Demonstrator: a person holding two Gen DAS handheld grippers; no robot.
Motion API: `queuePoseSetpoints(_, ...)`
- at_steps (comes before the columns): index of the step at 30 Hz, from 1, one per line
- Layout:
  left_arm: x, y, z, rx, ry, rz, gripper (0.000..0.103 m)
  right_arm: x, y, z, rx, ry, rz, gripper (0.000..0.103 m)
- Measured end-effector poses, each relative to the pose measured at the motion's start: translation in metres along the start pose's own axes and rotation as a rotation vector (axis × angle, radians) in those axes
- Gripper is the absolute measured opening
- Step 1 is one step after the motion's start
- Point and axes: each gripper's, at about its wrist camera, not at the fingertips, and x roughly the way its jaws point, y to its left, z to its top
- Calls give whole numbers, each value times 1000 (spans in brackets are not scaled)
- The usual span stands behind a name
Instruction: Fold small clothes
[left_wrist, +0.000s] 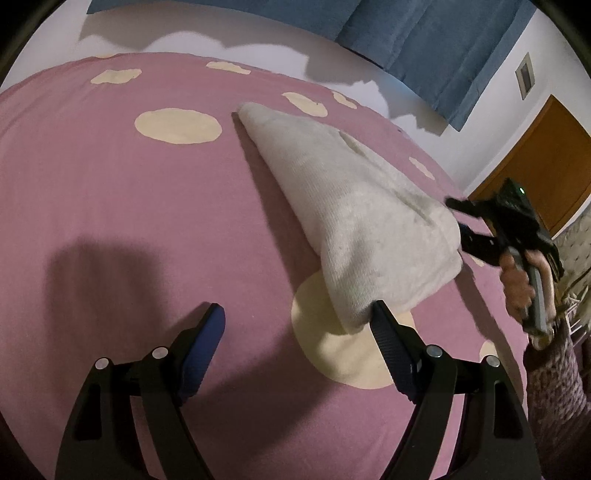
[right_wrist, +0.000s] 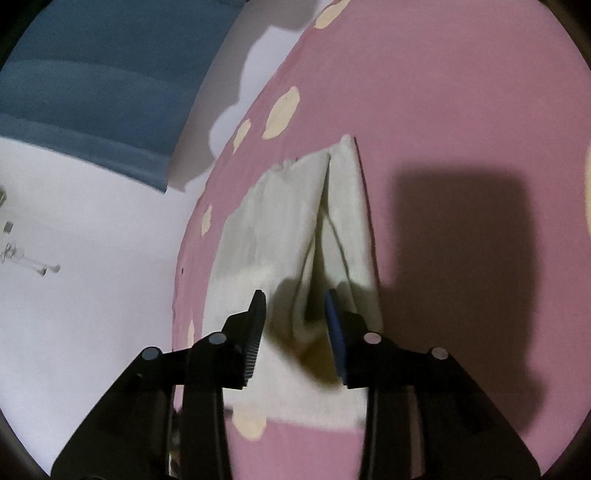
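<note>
A cream-white knitted garment (left_wrist: 354, 206) lies folded lengthwise on the pink bed cover (left_wrist: 110, 206). My left gripper (left_wrist: 295, 317) is open and empty, its right finger just touching the garment's near corner. My right gripper (left_wrist: 461, 221) shows at the garment's right edge, held by a hand. In the right wrist view the right gripper (right_wrist: 295, 306) is open, its jaws standing around a raised fold of the garment (right_wrist: 280, 236), not closed on it.
The pink cover has cream round spots (left_wrist: 177, 125). A white wall with a blue curtain (left_wrist: 406, 40) runs behind the bed. A brown wooden door (left_wrist: 546, 166) is at the right. The bed's far edge (right_wrist: 192, 236) borders the white wall.
</note>
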Motion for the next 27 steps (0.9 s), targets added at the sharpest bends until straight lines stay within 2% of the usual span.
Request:
queuePoseSetpoints(1,0,0,0,-1,0,-1,79,-2,-1,-4,-9,9,0,47)
queuePoseSetpoints(4,0,1,0,-5,-1,-5,79,4,7,-14,-68,37,-17,52)
queuePoseSetpoints(9,-1,2,0,-17,-2,-15,79,23,18,-21,-154,89,-74,54)
queuePoseSetpoints(11,-2,3,0,-19,-3,-17,79,30,23,-24,-185,115,-89,48)
queuePoseSetpoints(13,-2,3,0,-19,-5,-18,79,32,30,-29,-226,133,-107,12)
queuePoseSetpoints(14,-3,2,0,-17,-7,-18,79,31,31,-32,-234,139,-106,9)
queuePoseSetpoints(18,-7,-2,0,-4,-16,-15,79,17,34,-39,-269,108,-131,5)
queuePoseSetpoints(23,-24,-12,0,35,-55,-65,79,18,15,-46,-237,124,-150,5)
queuePoseSetpoints(27,-21,-9,9,11,-78,-39,79,21,14,-41,-215,134,-99,9)
